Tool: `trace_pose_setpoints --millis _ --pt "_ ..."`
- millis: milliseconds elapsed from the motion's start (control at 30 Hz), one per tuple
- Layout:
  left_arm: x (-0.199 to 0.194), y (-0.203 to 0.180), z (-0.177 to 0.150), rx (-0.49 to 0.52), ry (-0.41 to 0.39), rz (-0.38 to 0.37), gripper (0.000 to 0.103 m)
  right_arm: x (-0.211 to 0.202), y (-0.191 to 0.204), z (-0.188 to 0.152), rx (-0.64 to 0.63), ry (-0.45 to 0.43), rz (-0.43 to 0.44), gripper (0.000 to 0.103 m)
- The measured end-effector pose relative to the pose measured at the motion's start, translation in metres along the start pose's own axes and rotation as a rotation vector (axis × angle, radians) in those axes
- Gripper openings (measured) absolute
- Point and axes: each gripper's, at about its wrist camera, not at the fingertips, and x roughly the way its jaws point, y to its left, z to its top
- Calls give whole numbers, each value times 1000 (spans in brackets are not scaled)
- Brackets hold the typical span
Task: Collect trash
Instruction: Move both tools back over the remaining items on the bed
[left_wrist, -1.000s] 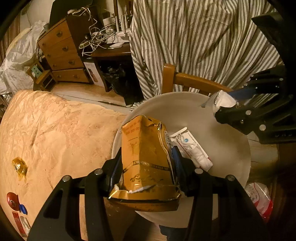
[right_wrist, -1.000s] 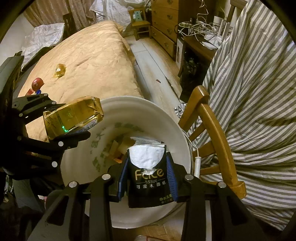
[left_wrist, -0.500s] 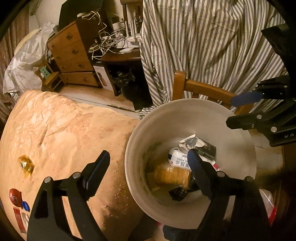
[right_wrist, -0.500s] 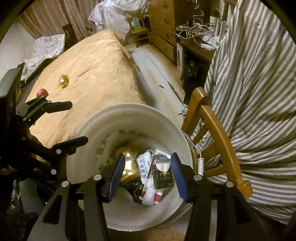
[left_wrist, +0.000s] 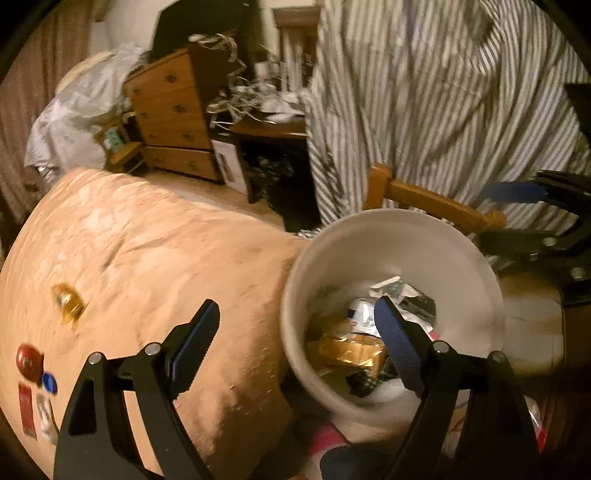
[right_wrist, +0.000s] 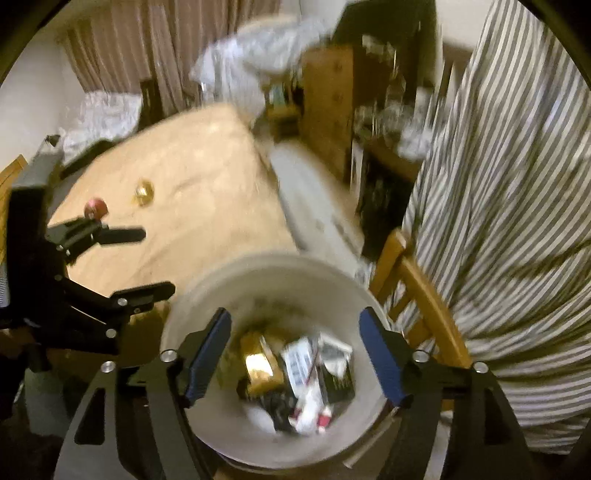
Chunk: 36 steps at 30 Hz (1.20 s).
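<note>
A white bin stands beside the tan-covered bed. In it lie a gold packet, a white packet and a black tissue pack. My left gripper is open over the bin's left rim and holds nothing. My right gripper hangs above the bin; its jaws are opening, with nothing between them. On the bed lie a gold wrapper, a red round thing, a blue cap and flat packets.
A wooden chair draped with striped cloth stands right behind the bin. Farther back are a wooden dresser, a desk with tangled cables and a white plastic bag. Floor runs between bed and desk.
My left gripper let go of the gold packet and my right one of the tissue pack; both now lie in the bin. Both grippers opened wide and drew up and back.
</note>
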Motion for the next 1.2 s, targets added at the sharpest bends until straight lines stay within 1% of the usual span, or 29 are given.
trace_pose_setpoints --millis 33,67,167,267,367,433,467,533,600,633,700,767,833,900,967,1033,1100,1200 --pt "-7 9 -10 -15 -20 26 82 -10 9 -3 -8 -57 -11 81" --pt "-10 15 -16 -25 -30 45 82 -20 21 -8 -21 -121 -21 84" --pt "-24 46 -44 -88 -62 114 82 -36 52 -20 -25 -247 -19 89" --pt "-36 81 -77 -158 -63 185 82 -32 87 -28 -42 -308 22 91" --pt "-50 119 -111 -239 -59 243 82 -17 126 -30 -72 -333 90 91" --pt "-61 148 -135 -301 -57 298 82 -4 151 -30 -82 -335 147 91" --pt "-66 158 -144 -322 -58 312 82 2 162 -29 -88 -329 176 91" --pt "-78 186 -168 -380 -56 356 82 16 195 -27 -118 -327 226 91" --pt "-88 204 -184 -413 -59 393 82 28 229 -27 -158 -321 265 91" --pt "-93 217 -195 -436 -57 419 82 32 241 -26 -170 -316 279 91" --pt "-102 239 -213 -477 -59 448 82 41 270 -24 -199 -307 317 91" --pt "-111 266 -237 -532 -64 485 82 49 296 -24 -233 -300 335 91" --pt "-115 287 -252 -573 -69 504 82 58 319 -23 -255 -285 356 91" --pt "-115 308 -265 -611 -67 506 82 68 337 -22 -270 -266 369 91" --pt "-108 331 -278 -648 -55 477 82 78 356 -22 -282 -244 379 91" --pt "-97 351 -285 -674 -51 451 82 85 369 -21 -291 -230 383 91" --pt "-88 362 -285 -675 -40 442 84 98 374 -16 -297 -214 386 91" --pt "-71 377 -277 -649 -34 428 86 118 385 -11 -301 -186 390 91"
